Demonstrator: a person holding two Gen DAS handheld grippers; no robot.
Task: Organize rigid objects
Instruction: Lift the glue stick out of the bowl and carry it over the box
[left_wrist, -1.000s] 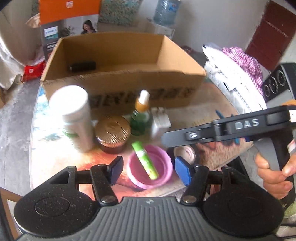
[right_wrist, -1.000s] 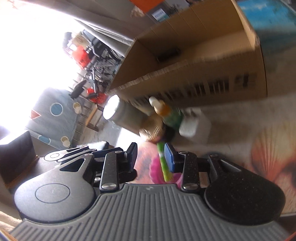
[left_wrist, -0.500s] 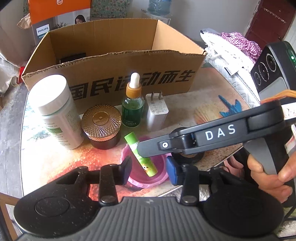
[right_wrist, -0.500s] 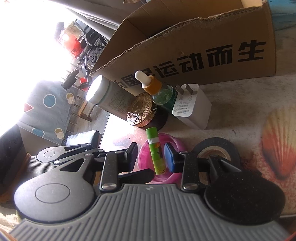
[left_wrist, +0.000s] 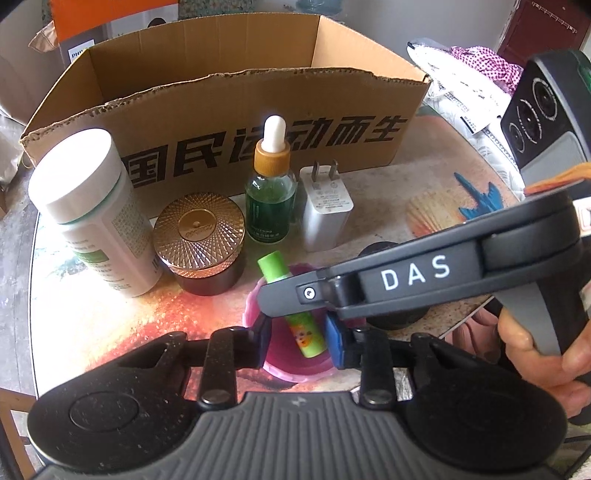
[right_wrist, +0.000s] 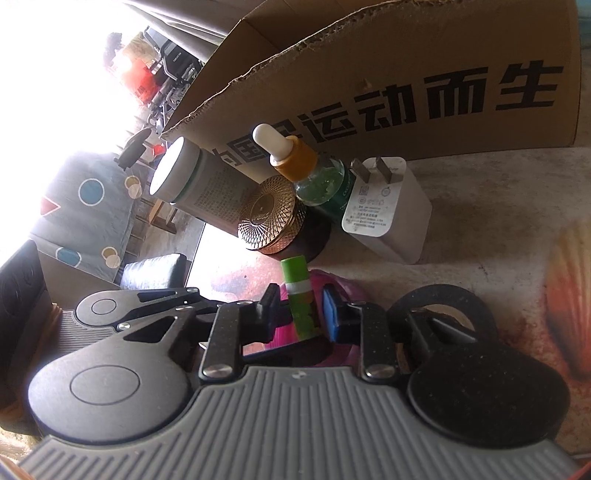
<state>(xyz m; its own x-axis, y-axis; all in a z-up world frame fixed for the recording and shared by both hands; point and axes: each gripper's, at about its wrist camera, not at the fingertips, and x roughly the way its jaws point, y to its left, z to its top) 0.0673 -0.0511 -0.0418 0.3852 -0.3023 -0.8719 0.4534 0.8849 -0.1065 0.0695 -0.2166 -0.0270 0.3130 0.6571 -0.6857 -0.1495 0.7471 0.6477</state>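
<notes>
A green lip balm tube lies tilted in a pink cup near the table's front edge. My left gripper is open and straddles the cup. My right gripper reaches in from the right across the left wrist view; it is open, with the tube between its fingers and gaps on both sides. Behind stand a white bottle, a gold-lidded jar, a green dropper bottle and a white charger.
An open cardboard box stands behind the row of items. A black tape roll lies to the right of the cup. A black device and cloth lie at the far right. The table edge runs along the left.
Both grippers have moved forward and down around the cup. My left gripper has narrowed its opening. My right gripper's fingers now flank the lip balm tube.
</notes>
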